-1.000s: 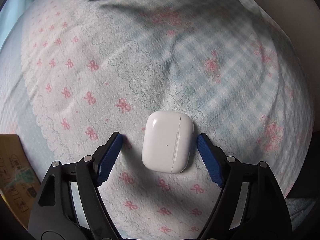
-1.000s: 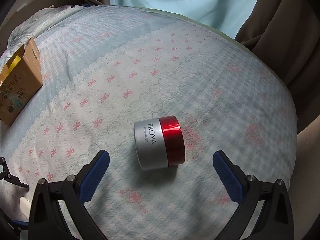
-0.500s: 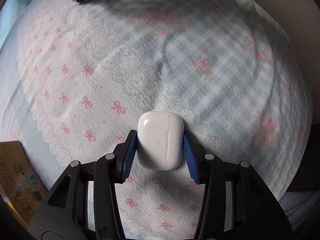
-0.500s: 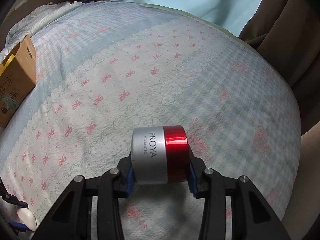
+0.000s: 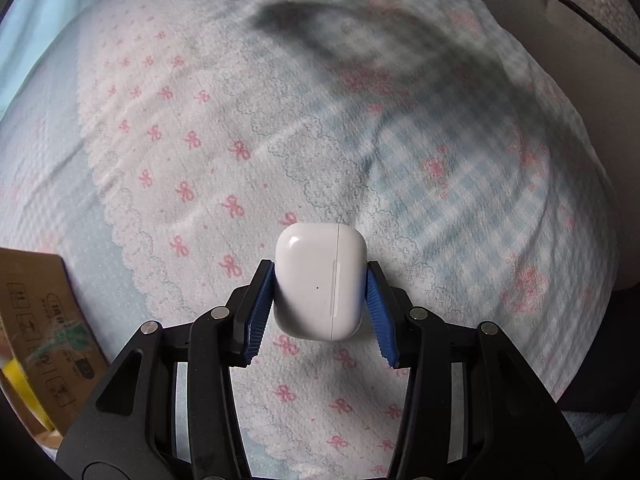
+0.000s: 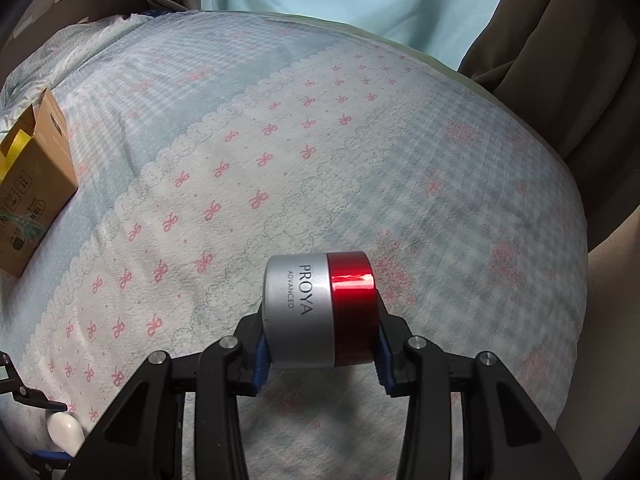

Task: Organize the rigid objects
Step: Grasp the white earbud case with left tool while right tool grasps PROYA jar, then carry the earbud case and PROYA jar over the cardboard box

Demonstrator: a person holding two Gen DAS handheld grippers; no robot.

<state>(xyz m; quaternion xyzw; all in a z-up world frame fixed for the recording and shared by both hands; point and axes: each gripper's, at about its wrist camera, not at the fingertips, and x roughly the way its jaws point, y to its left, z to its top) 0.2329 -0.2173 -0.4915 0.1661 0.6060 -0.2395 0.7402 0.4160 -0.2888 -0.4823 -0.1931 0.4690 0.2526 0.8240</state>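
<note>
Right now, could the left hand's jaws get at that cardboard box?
Probably not to grasp it: the left gripper is shut on the white earbud case. The bedspread between it and the cardboard box looks bare.

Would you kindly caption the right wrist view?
Right gripper clamps a silver-and-red cream jar above a bow-patterned bedspread.

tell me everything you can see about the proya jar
The PROYA jar is a short round cosmetic jar, lying on its side in the right gripper. One half is matte silver, printed "PROYA ADVANCED" in dark letters; the other half is glossy metallic red with a bright glint. Which half is the lid I cannot tell. The blue fingers press on its two flat ends, and it sits over the bow-patterned bedspread.
</note>
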